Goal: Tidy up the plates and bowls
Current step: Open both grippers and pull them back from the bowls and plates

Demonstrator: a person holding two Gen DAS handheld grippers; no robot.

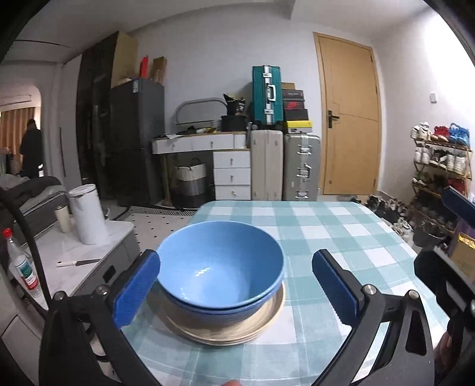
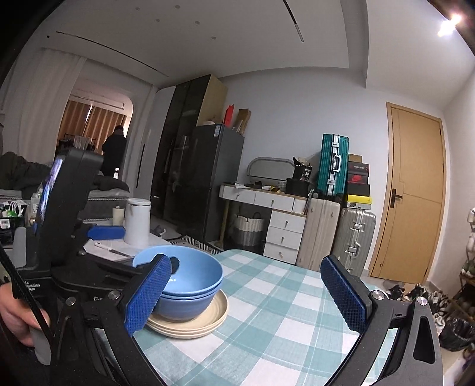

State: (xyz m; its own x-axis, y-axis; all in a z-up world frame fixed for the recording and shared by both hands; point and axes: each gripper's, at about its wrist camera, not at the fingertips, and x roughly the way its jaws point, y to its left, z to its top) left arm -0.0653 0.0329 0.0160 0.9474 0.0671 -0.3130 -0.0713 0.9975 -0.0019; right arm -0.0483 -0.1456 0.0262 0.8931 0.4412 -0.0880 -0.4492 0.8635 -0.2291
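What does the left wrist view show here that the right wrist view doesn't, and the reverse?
Only the left wrist view: the shoe rack, a bottle at the left edge, and the inside of the top bowl.

Only the right wrist view: the ceiling, a lamp, and the left gripper's body with the hand holding it.

Both: two stacked blue bowls on beige plates on the checked table, the door, and suitcases. Both the left gripper and the right gripper are open and empty.
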